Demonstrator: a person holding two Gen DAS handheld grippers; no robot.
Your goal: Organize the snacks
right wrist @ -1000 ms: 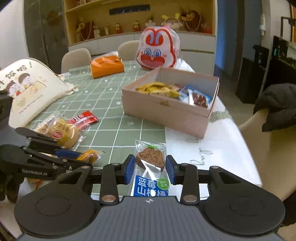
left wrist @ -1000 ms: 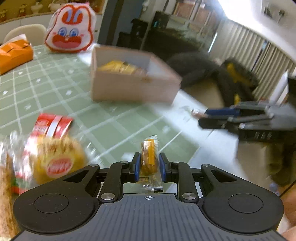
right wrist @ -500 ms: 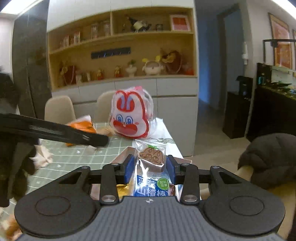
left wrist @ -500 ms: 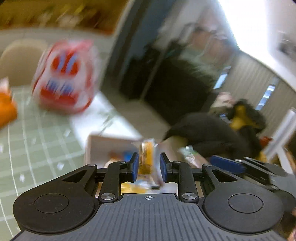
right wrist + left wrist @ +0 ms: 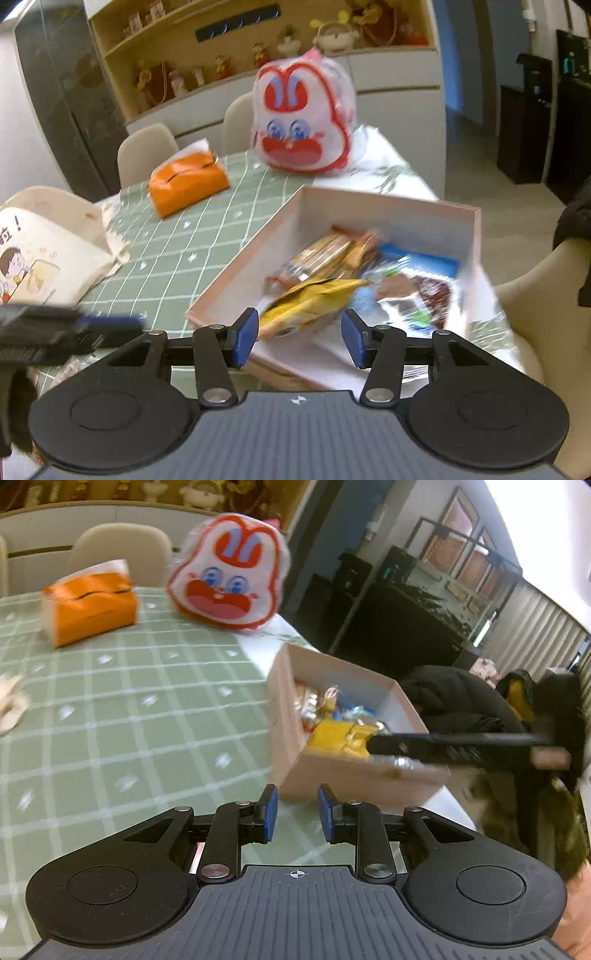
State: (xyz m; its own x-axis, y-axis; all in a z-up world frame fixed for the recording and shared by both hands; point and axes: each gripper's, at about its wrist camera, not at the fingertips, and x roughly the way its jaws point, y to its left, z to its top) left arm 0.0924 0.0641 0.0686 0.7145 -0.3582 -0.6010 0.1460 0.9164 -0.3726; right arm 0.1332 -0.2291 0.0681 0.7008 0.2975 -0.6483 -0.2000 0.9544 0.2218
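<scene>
A pink cardboard box [image 5: 354,775] [image 5: 406,206] stands on the green checked tablecloth near the table's right edge and holds several wrapped snacks, among them a yellow packet [image 5: 310,299] [image 5: 340,734] and a blue-and-white cookie packet [image 5: 413,295]. My left gripper [image 5: 294,814] is empty, its jaws a small gap apart, just in front of the box's near wall. My right gripper [image 5: 299,338] is open and empty over the box's near corner; it also shows in the left wrist view [image 5: 424,746] above the box.
An orange tissue pack [image 5: 88,602] [image 5: 188,181] and a rabbit-face bag [image 5: 229,572] [image 5: 303,118] sit at the far end of the table. A cartoon tote bag [image 5: 44,243] lies at the left. A dark jacket [image 5: 461,705] hangs on a chair to the right.
Both grippers carried their packets up and over to the box and let them go. The orange snack and the blue cookie packet have left the jaws, which are now empty.
</scene>
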